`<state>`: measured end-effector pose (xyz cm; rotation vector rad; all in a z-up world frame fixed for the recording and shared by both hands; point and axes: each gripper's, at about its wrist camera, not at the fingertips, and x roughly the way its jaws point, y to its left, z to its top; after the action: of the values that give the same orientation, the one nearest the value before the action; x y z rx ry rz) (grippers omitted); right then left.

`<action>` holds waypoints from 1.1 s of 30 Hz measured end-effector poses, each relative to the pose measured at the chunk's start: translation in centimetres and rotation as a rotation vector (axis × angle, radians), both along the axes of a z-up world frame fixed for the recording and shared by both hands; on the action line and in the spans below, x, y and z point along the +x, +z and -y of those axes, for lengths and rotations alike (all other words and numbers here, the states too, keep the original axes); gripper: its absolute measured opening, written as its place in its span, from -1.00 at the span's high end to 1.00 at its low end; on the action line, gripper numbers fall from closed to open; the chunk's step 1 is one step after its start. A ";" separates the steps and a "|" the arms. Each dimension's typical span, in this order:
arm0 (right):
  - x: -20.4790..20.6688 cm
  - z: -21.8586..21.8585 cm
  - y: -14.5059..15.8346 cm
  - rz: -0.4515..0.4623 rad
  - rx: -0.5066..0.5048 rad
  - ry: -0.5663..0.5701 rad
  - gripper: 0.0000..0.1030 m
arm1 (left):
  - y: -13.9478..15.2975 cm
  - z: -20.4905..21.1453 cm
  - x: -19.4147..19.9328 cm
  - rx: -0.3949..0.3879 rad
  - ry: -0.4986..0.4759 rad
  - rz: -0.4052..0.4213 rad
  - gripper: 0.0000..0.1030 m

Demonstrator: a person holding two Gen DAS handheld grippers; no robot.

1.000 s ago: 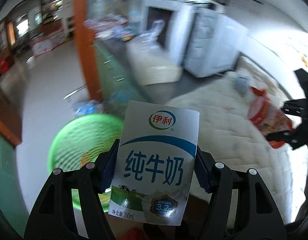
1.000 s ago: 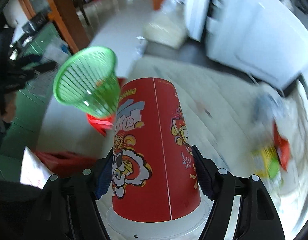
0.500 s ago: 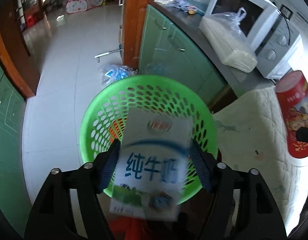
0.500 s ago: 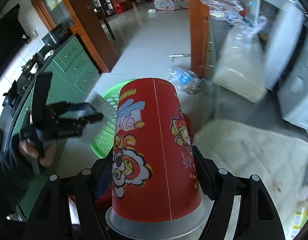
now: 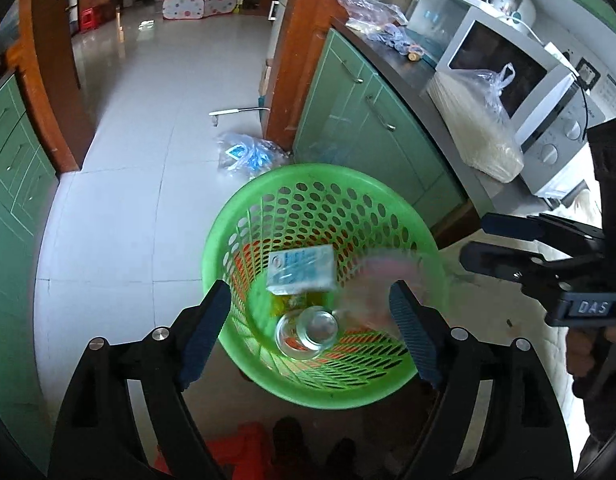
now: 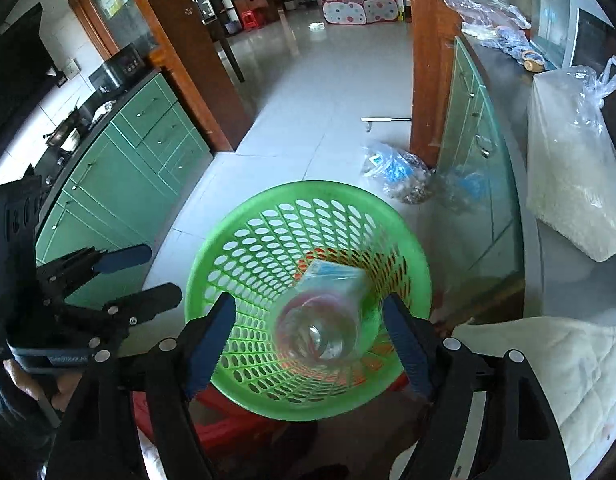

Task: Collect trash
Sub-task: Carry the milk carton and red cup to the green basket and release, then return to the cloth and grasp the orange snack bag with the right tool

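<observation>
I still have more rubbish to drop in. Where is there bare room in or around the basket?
Inside the basket, the far perforated wall is bare; the carton and clear cup crowd the near bottom. Outside, the floor tiles left of it are bare; bags crowd the cabinet side.

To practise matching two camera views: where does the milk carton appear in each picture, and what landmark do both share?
Left wrist: milk carton lies inside the green basket, just above picture centre.
Right wrist: carton sits in the basket, partly behind the blurred cup.
Shared landmark: the rice bag on the counter.
</observation>
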<state>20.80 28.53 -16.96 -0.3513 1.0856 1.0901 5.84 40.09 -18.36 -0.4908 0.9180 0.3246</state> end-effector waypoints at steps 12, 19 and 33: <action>-1.2 6.6 3.5 0.048 0.066 -0.034 -0.53 | 2.3 3.4 0.1 0.030 -0.040 0.030 -0.59; -1.1 14.1 4.8 0.084 0.080 -0.144 -0.55 | 4.3 8.5 2.0 0.045 -0.146 0.068 -0.60; 1.5 32.6 4.9 0.134 0.006 -0.449 -0.56 | 5.6 20.5 7.8 0.043 -0.379 0.097 -0.60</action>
<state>22.32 -4.09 -12.05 -0.1605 0.9803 0.6610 13.68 19.57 -12.78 -0.2815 0.8864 -0.0239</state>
